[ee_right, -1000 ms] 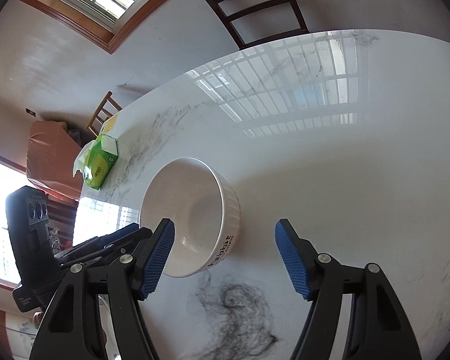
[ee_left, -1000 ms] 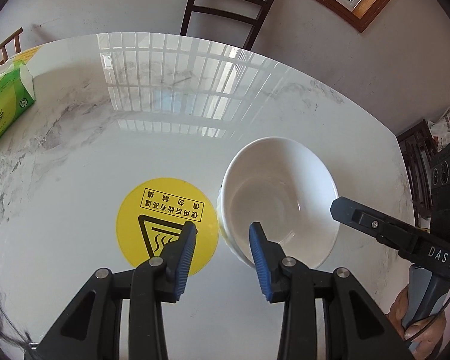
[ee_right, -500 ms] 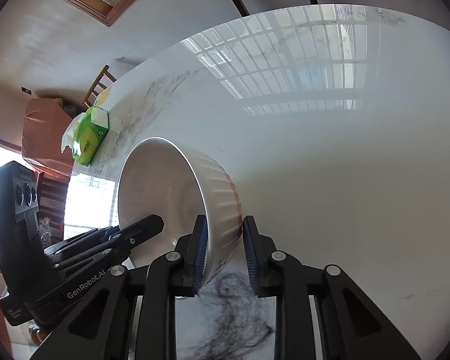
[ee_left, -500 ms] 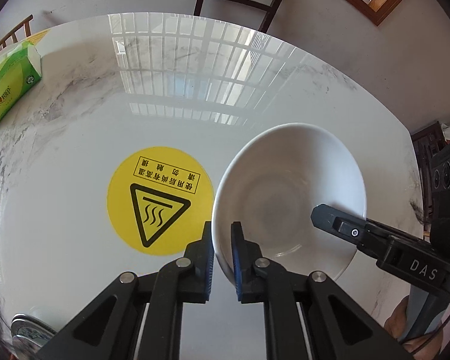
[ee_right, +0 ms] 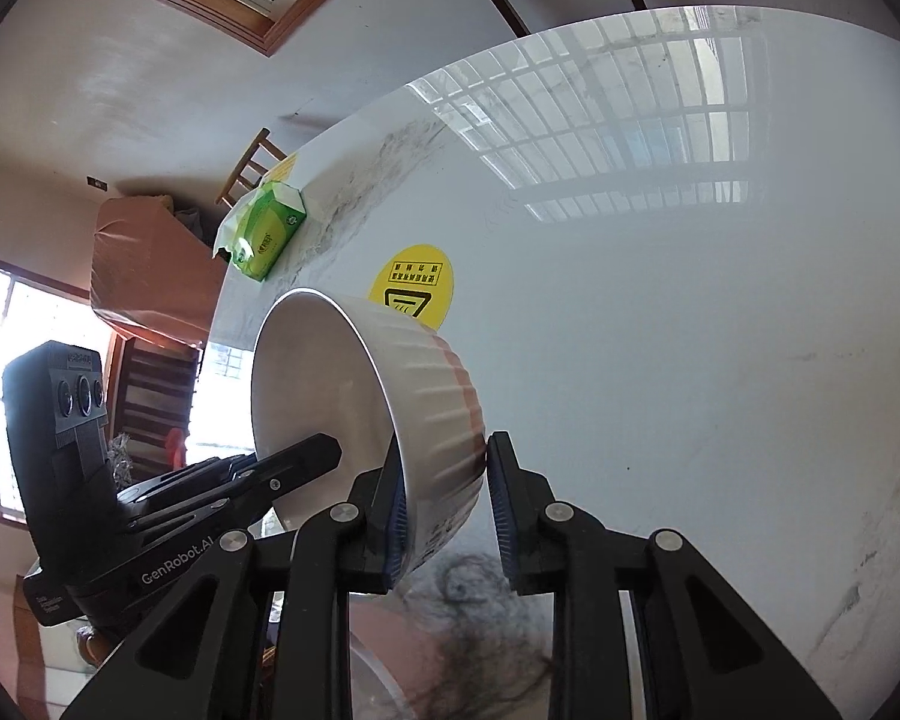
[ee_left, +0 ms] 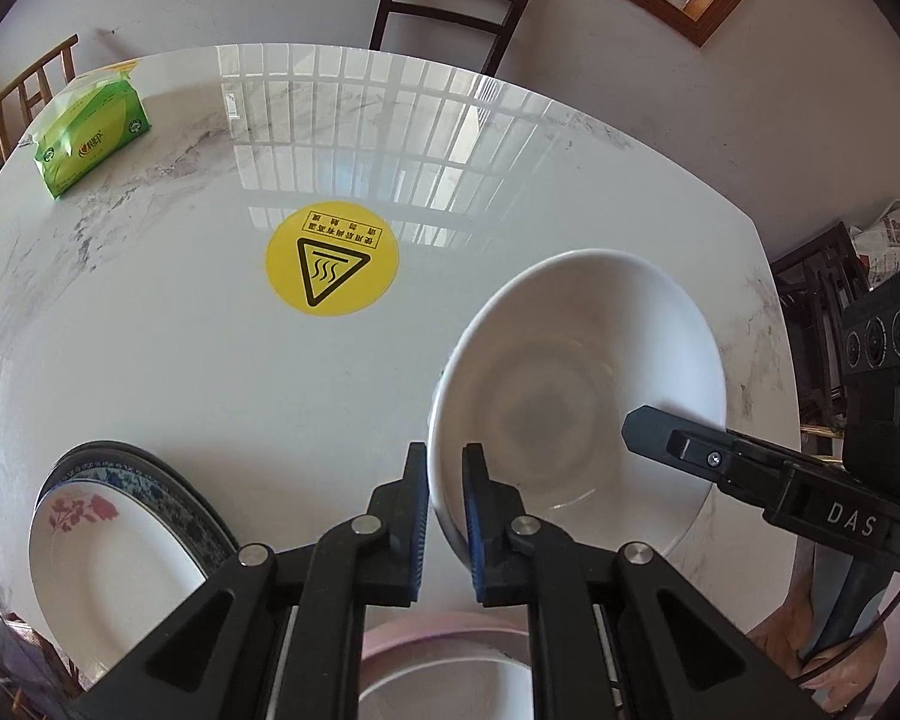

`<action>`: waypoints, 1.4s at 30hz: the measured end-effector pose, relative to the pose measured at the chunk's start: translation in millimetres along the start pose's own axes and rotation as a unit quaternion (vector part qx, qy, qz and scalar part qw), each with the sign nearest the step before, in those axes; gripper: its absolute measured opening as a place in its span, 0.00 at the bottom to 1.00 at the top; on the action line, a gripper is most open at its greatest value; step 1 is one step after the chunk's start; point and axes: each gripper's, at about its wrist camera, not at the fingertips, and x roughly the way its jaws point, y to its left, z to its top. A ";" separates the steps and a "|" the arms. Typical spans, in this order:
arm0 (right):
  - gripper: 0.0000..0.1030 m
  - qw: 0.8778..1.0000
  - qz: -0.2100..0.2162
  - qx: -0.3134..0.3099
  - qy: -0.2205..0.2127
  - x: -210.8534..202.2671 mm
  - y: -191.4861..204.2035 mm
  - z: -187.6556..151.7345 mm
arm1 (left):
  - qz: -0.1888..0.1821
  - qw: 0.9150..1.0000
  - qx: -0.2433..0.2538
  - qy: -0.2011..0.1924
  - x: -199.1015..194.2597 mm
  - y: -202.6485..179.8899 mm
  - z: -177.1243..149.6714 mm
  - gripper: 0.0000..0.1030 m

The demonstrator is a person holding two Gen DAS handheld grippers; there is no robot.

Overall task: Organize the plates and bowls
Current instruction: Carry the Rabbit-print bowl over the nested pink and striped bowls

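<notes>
Green tissue pk, yellow warning sticker, marble table.

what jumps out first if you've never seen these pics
The white bowl stands out first, tilted above the marble table, its rim pinched by the left hand-held gripper on one side and the right hand-held gripper on the other. Next comes the yellow warning sticker mid-table, then the green tissue pack at the far left edge and the floral plate near left.

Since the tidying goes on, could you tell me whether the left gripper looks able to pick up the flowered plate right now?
Probably not: the left gripper is shut on the white bowl, though the flowered plate lies uncovered nearby.
</notes>
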 end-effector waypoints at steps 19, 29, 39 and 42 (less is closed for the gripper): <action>0.25 0.999 0.026 -0.029 -0.001 -53.6 46.3 -134.0 | -0.003 1.000 0.022 -0.001 -75.7 -2.9 -138.3 0.12; 0.26 0.999 0.018 -0.030 0.004 -52.8 51.1 -170.0 | -0.003 1.000 0.018 0.009 -74.0 1.4 -172.9 0.12; 0.27 0.999 0.023 -0.025 0.012 -37.0 47.6 -178.7 | 0.004 1.000 0.008 0.017 -61.2 11.1 -181.1 0.12; 0.27 0.999 0.023 -0.025 0.013 -33.1 46.2 -178.4 | 0.005 1.000 0.008 0.016 -60.2 11.4 -181.9 0.12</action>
